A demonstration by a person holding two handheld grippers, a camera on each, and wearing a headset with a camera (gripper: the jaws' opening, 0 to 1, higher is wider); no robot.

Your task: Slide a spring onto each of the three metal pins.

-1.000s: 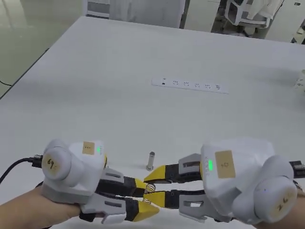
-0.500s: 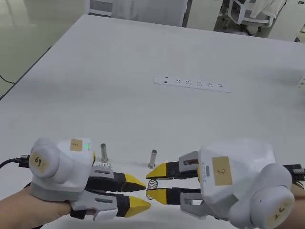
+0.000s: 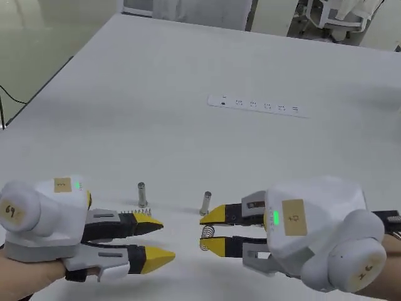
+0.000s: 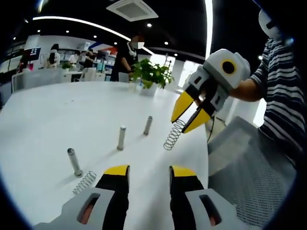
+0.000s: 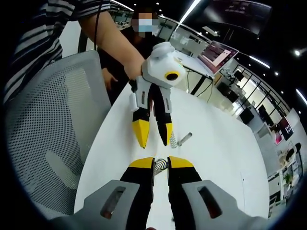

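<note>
My left tongs point(image 3: 166, 240) stand open with nothing between the jaws, low over the white table point(image 3: 188, 69). My right tongs point(image 3: 202, 231) are clamped on one spring point(image 4: 173, 134), which hangs from the jaw tips close to the pins. In the left gripper view I count three upright metal pins: the near pin point(image 4: 74, 162), the middle pin point(image 4: 121, 137) and the far pin point(image 4: 147, 125), which looks ribbed. A second spring point(image 4: 85, 182) lies loose on the table just beside the near pin
</note>
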